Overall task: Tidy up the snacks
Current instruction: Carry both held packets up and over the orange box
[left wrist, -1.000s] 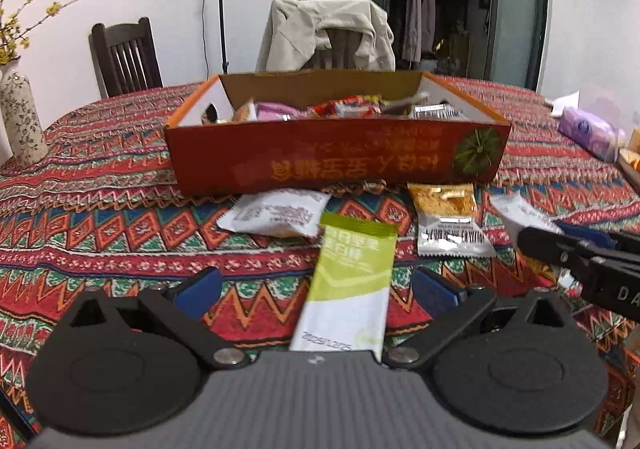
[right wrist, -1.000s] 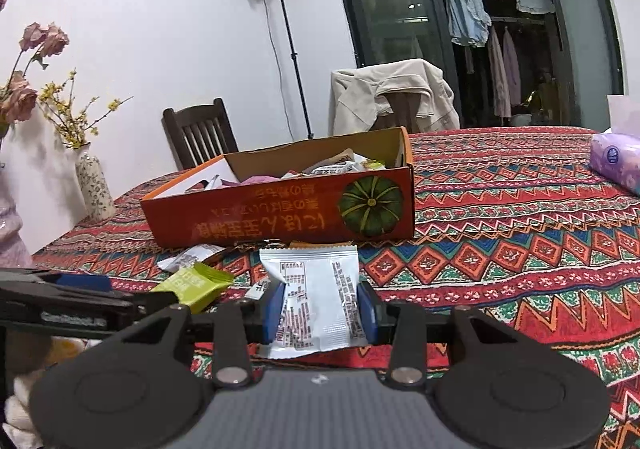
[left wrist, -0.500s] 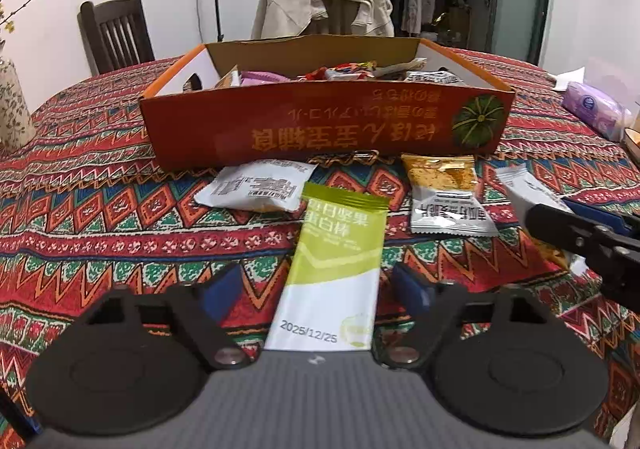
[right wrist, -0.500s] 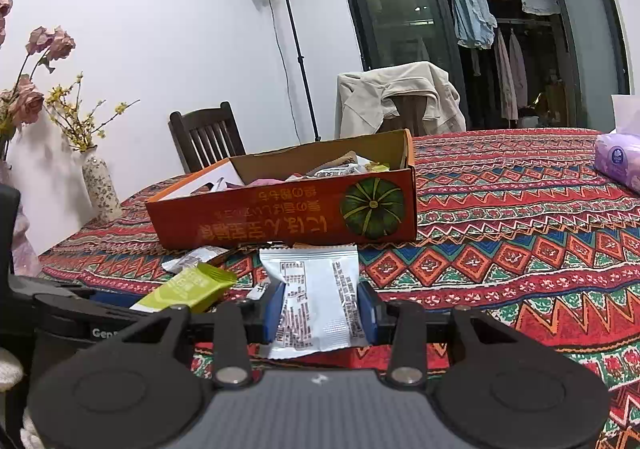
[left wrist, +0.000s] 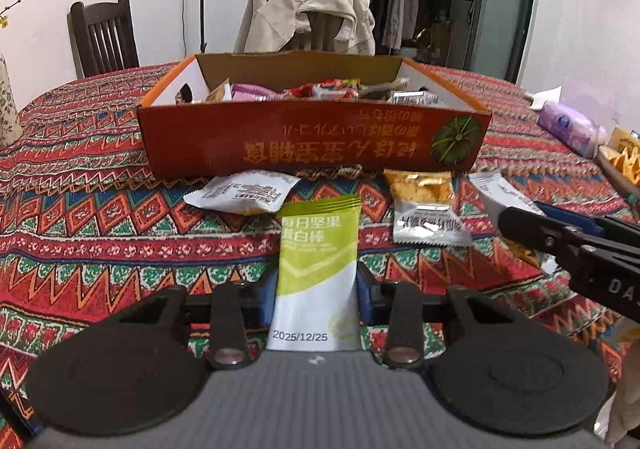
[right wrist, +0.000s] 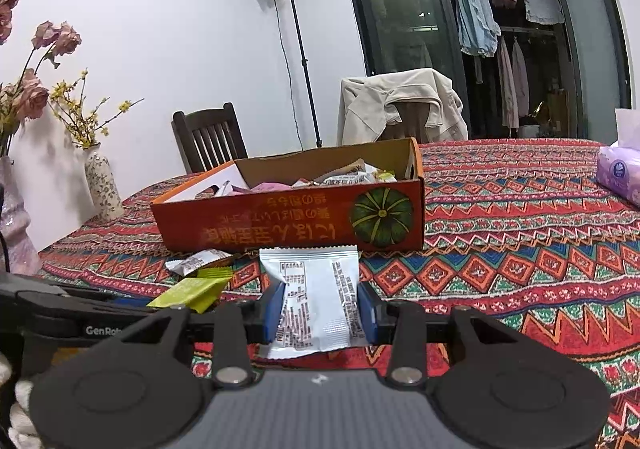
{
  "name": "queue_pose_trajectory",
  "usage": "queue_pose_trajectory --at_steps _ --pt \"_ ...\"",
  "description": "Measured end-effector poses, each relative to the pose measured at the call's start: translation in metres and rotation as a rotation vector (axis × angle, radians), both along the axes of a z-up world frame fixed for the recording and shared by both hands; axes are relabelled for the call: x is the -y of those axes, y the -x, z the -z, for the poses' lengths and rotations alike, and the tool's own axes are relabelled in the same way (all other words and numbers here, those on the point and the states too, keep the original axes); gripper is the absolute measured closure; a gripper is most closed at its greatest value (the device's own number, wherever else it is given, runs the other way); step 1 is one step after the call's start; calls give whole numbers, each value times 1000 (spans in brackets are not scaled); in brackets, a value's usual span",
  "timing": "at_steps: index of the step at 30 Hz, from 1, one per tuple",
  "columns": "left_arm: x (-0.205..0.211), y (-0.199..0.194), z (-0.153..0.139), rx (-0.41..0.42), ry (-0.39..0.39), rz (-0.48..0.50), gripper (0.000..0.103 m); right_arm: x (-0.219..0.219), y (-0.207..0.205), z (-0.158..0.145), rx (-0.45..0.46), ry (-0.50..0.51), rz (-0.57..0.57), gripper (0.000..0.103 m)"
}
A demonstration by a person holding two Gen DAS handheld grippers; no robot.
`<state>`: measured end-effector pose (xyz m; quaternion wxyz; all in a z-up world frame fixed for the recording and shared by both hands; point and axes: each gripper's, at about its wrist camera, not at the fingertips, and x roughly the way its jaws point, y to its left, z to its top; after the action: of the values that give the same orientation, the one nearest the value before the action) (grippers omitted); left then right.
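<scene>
My left claw has just been closing: a second ago its blue pads stood wide on either side of the green protein bar, and now they sit flush against the wrapper's two long edges, pinching its lower half. The bar lies lengthwise between the fingers, its green end pointing toward the orange snack box and its white end, with the printed date, nearest me. From this view I cannot tell whether it has left the counter yet.

My right claw has not changed; it pinches the white snack packet by its sides, the packet standing up between the pads in front of the box.

So I judge both claws are now loaded, and what remains for these two pieces is the carry to the box, which already holds a heap of wrappers. Two loose packets lie on the counter just in front of the box: a white one to the left and a gold-and-silver one to the right. Those will need later trips.

The bar's wrapper is slick and thin, so I expect it could slip or buckle if I lift abruptly.
</scene>
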<state>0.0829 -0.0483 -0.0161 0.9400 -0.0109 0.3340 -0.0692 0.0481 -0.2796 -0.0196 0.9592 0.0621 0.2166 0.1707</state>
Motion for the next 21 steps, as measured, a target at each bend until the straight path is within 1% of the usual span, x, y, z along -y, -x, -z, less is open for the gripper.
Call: queue_pose_trajectory --at_steps 5,9,18,21 --pt "-6 4 -17 56 22 -6 64 -2 -4 -9 17 0 -6 64" --pt "-8 1 -37 123 34 -2 65 -6 -10 -20 42 16 -10 64" --pt "-8 -25 -92 294 46 -2 65 -18 -49 -60 102 20 -9 64" --pt "-8 -41 -105 326 48 -18 65 -23 -65 -73 118 20 0 64"
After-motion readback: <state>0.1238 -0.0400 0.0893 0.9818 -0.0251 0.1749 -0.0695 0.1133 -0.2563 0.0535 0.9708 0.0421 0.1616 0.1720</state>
